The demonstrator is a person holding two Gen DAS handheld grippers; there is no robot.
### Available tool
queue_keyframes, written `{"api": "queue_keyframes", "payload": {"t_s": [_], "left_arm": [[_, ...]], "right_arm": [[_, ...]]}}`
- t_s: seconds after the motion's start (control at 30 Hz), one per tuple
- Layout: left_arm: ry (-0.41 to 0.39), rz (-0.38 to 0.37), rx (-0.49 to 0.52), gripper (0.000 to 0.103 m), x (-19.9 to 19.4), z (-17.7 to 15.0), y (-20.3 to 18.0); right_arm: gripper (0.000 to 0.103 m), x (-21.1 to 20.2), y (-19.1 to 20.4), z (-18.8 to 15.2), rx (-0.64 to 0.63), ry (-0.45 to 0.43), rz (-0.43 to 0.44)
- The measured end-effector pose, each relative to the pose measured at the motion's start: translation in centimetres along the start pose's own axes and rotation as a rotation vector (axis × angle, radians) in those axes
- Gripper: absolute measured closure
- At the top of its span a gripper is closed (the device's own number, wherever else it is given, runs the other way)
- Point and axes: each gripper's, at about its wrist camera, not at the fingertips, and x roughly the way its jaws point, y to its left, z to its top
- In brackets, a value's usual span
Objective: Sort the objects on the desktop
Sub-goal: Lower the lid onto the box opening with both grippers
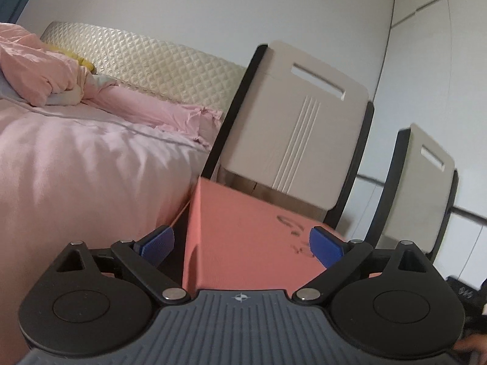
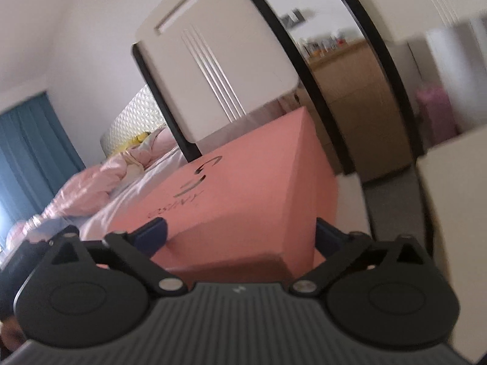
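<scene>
A salmon-pink box (image 1: 243, 237) with dark printed lettering on top fills the lower middle of the left wrist view. My left gripper (image 1: 242, 248) has its blue pads (image 1: 159, 241) spread wide on either side of one end of the box. The box also shows in the right wrist view (image 2: 243, 194), blurred and tilted. My right gripper (image 2: 240, 235) has its dark blue pads (image 2: 152, 232) spread around the other end. Both pairs of pads lie against the box sides, and the box appears held up between the two grippers.
A bed with pink bedding (image 1: 76, 152) and a quilted cream headboard (image 1: 137, 57) lies to the left. Two beige chair backs with black frames (image 1: 292, 127) stand right behind the box. A wooden cabinet (image 2: 350, 85) and a white surface (image 2: 456, 213) show at right.
</scene>
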Motion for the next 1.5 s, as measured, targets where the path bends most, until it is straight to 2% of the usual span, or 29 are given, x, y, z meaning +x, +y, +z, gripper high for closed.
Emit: {"api": "queue_keyframes", "payload": {"t_s": [0.3,0.47,0.7,1.07,1.27,1.37,1.5], "left_arm": [[0.014,0.056,0.059,0.006,0.0,-1.1,-0.8],[0.003,0.099,0.056,0.006,-0.1,-1.4,-1.0],[-0.006,0.117,0.034,0.006,-0.3,-1.4,-0.8],[-0.023,0.158,0.051,0.006,-0.3,-1.4,-0.8],[-0.018,0.151,0.062,0.005,-0.2,-1.4,-0.8],[-0.040,0.167,0.074,0.005,-0.4,-1.3,-0.8],[-0.022,0.192,0.071,0.004,-0.1,-1.3,-0.5]], "right_arm": [[0.000,-2.2,0.2,0.2,-0.098,-0.053,-0.043],[0.000,-3.1,-0.1,0.0,-0.097,-0.005,-0.012],[0.000,-3.7,1.0,-0.6,-0.161,0.032,0.064],[0.000,-4.1,2.7,-1.3,-0.280,0.063,0.103],[0.000,-4.0,3.6,-1.8,-0.327,0.075,0.110],[0.000,-3.6,4.1,-2.0,-0.345,0.084,0.113],[0.000,-3.4,4.6,-2.3,-0.371,0.093,0.122]]}}
